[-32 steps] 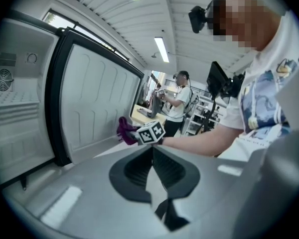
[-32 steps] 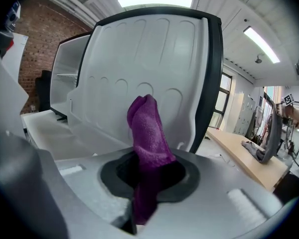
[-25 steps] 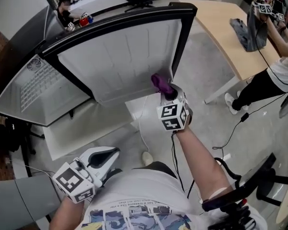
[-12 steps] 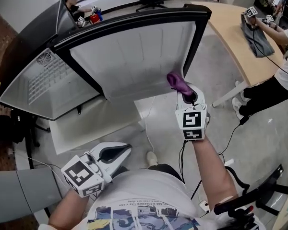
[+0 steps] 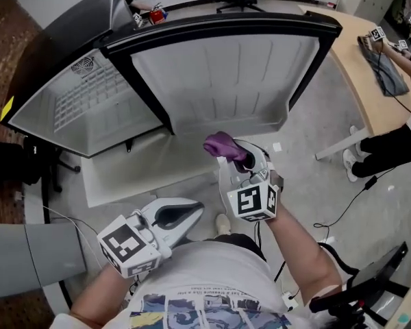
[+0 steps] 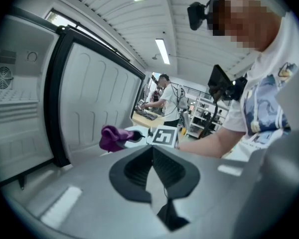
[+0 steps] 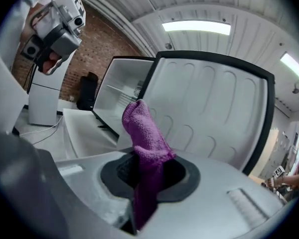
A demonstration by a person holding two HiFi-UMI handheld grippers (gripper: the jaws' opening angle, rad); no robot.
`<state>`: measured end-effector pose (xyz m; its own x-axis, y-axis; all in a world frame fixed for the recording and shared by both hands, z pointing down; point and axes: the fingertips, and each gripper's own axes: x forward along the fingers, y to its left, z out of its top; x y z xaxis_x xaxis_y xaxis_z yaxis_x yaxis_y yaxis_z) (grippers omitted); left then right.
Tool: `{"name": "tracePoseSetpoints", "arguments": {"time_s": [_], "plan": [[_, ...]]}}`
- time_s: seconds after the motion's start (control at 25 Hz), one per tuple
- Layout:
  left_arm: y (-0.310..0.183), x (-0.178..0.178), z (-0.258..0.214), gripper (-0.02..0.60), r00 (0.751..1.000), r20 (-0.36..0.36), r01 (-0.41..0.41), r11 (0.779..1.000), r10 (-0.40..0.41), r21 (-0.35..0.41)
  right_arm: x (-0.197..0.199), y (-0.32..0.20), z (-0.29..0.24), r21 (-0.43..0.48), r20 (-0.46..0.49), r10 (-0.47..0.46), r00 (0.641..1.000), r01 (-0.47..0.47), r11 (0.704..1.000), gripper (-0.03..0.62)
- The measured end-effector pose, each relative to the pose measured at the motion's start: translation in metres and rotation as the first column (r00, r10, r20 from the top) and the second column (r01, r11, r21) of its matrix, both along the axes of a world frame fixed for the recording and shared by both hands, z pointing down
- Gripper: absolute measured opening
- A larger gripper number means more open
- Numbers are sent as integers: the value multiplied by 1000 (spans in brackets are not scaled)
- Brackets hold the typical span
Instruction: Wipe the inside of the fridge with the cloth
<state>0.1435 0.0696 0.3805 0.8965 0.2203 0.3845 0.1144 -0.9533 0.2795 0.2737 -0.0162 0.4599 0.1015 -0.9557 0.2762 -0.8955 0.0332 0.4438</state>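
Pale grey left gripper (image 5: 194, 210) and right gripper (image 5: 242, 160), black-and-white marker cubes (image 5: 253, 203); white T-shirt (image 5: 198, 276), blue print.

Head view steeply down, all share fridge (image 5: 219, 74)

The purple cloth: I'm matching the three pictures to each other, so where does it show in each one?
Head view: the purple cloth is at the centre, at the tip of the right gripper.
Left gripper view: left of centre, beyond this gripper's jaws.
Right gripper view: centre, standing up from between the jaws that clamp it.
Shared landmark: the open black-framed fridge door, behind the cloth in all three.
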Motion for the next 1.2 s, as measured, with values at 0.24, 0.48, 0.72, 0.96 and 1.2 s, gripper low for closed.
{"name": "tracePoseSetpoints", "arguments": {"time_s": [0.24,0.48,0.72,0.96,1.2], "plan": [[-21,-38,3,7,994,27,107,994,-107,3,-46,-39,28,-44,-171,-119,978,113,993,54],[-37,-70,6,7,981,46,190,982,-190,3,-69,-71,52,-91,-299,-174,938,153,984,54],[-45,-82,5,7,976,54,212,977,-212,1,-77,-94,67,-130,-367,-209,906,172,976,54],[-47,-82,8,8,978,60,201,980,-200,-7,-71,-100,80,-171,-353,-217,910,165,971,54],[-45,-68,8,7,985,59,162,987,-161,-11,-62,-99,97,-225,-320,-224,921,156,962,54]]}}
